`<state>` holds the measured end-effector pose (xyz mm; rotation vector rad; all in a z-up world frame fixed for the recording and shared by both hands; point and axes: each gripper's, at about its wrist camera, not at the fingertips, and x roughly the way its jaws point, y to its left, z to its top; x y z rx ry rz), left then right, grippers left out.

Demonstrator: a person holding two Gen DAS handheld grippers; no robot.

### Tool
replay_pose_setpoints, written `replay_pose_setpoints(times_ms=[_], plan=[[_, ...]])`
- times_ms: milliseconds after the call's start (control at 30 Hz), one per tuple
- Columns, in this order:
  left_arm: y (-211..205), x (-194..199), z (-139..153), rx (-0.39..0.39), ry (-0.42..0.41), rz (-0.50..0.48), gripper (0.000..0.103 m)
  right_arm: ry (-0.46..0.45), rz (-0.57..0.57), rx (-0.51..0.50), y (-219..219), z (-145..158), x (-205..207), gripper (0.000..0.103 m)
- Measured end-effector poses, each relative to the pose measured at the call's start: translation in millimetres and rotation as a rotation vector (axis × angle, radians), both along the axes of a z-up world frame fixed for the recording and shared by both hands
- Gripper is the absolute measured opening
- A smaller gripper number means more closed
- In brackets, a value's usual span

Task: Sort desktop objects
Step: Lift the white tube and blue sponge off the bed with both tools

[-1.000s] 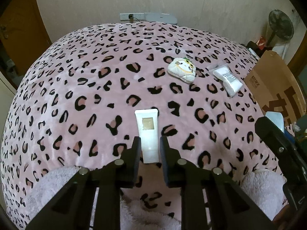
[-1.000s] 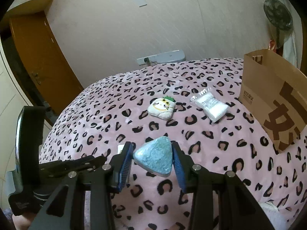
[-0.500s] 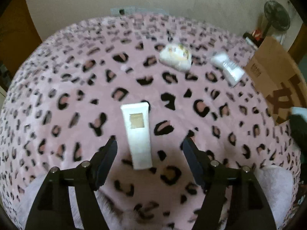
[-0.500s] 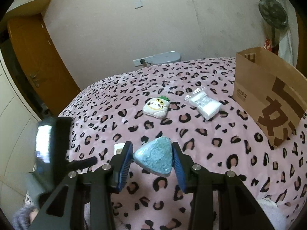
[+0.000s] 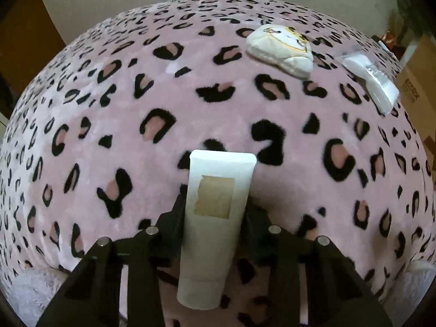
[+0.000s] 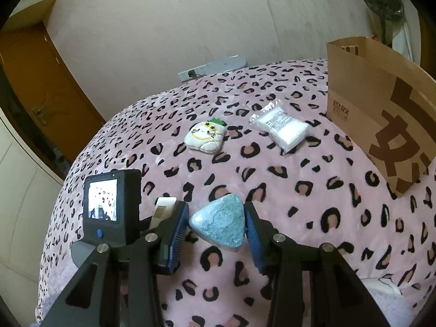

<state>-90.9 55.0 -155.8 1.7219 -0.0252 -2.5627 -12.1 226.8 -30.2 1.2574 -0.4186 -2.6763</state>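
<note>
A white cream tube [image 5: 215,215] lies on the pink leopard-print blanket [image 5: 136,136] with its flat end pointing away. My left gripper [image 5: 215,209] is shut on the white tube, one finger on each side of it. My right gripper [image 6: 216,224] is shut on a blue-green triangular sponge [image 6: 219,224] and holds it above the blanket. In the right wrist view the left gripper's camera body [image 6: 109,207] and the tube's end [image 6: 163,209] show at the left. A brown paper bag [image 6: 381,120] stands at the right.
A white plush cat toy [image 5: 280,50] [image 6: 205,136] and a clear packet of white pads [image 5: 370,80] [image 6: 280,128] lie at the far side of the blanket. A fan [image 6: 381,0] stands behind the bag. A wooden door [image 6: 41,81] is at the left.
My left gripper opened wide, moved forward and down around the white tube, then shut on it. My right gripper kept hold of the sponge and lifted slightly.
</note>
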Motion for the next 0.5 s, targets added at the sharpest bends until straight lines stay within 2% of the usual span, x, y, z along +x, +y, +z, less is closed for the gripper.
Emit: replay_pose_setpoints(times_ms=[267,500], plan=[[-5.2,12.0,16.0,0.005,0.031,0.017,0.036,-0.001,-0.004,-0.002,2.0,0.1,0.5,0.041],[-11.2,25.6,61.0,-0.001,0.113,0.016,0.036,0.024,0.009,-0.002,-1.7,9.2,3.1,0.041]])
